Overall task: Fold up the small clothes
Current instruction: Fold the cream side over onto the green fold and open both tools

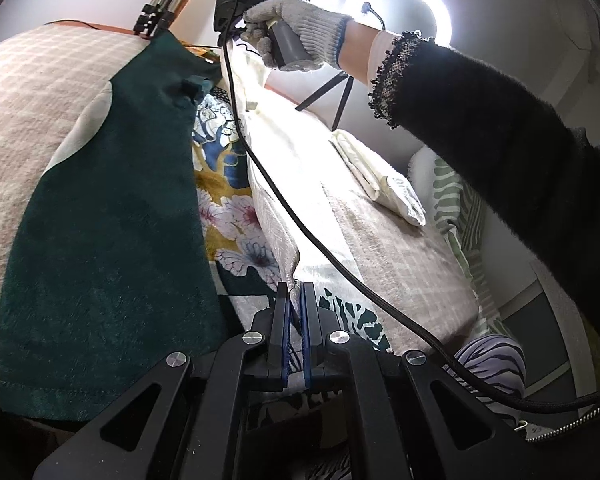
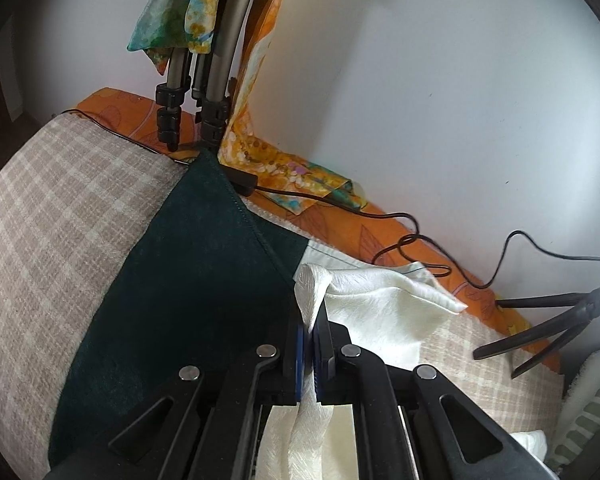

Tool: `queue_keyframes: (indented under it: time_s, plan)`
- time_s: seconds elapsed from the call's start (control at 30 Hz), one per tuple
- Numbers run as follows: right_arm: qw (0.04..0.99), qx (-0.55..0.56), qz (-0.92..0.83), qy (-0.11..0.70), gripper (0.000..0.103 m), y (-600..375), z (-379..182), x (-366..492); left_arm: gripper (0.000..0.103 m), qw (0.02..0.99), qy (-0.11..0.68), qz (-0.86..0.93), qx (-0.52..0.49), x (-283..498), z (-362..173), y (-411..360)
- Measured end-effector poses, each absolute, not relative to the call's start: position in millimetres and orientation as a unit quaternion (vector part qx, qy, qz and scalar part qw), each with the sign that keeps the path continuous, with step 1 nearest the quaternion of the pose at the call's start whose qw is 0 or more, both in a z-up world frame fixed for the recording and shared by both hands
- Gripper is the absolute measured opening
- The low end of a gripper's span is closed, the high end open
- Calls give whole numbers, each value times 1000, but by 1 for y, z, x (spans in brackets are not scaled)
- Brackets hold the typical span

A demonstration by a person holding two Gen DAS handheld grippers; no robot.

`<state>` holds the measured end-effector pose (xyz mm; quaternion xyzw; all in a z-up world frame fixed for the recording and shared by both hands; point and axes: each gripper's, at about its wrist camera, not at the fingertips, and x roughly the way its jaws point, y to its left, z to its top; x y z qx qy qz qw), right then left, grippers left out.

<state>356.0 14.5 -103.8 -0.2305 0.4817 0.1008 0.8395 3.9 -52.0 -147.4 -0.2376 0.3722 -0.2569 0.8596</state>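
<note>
A cream textured cloth (image 1: 284, 152) hangs stretched between both grippers above the bed. At the bottom of the left wrist view my left gripper (image 1: 295, 286) is shut on one edge of it. A gloved hand (image 1: 300, 28) holds the other gripper's handle at the top, its fingers hidden. In the right wrist view my right gripper (image 2: 309, 304) is shut on a bunched corner of the cream cloth (image 2: 380, 300). A dark green cloth (image 2: 204, 272) lies flat to the left. A floral cloth (image 1: 228, 200) shows beside the dark green cloth (image 1: 112, 220).
Everything lies on a beige plaid cover (image 2: 60, 220). A folded cream piece (image 1: 380, 176) and a green-striped textile (image 1: 460, 208) sit to the right. Light-stand legs (image 2: 204, 112), a small tripod (image 2: 540, 332) and loose cables (image 2: 420, 240) line the wall. A black cable (image 1: 300, 224) crosses the cloth.
</note>
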Motion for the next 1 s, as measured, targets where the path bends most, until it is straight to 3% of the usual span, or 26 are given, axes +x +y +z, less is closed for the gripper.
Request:
queue_keyframes:
  time_s: [0.5,0.57,0.6,0.63,0.83,1.0]
  plan:
    - [835,-197,138,495,3,31,-108,348,3,847,404,-262,-224,-3,-157,-62]
    - [831,-192,145,502,18,32,-110,346,7,845,414,-252,-228,-2,-158,-59]
    - [831,-187,146,503,40,31,-108,346,9,845,416,-250,-226,-2,-157,-59]
    - [832,-178,156,501,46,28,-105,344,11,846,417,-247,-223,-3,-154,-57]
    - [852,-39,201,483,48,-39,-66,325,26,864,389,-253,-194,-17,-121,-34]
    - [836,50,201,508,49,-107,-88,282,26,879,376,-240,-169,-14,-97,-2]
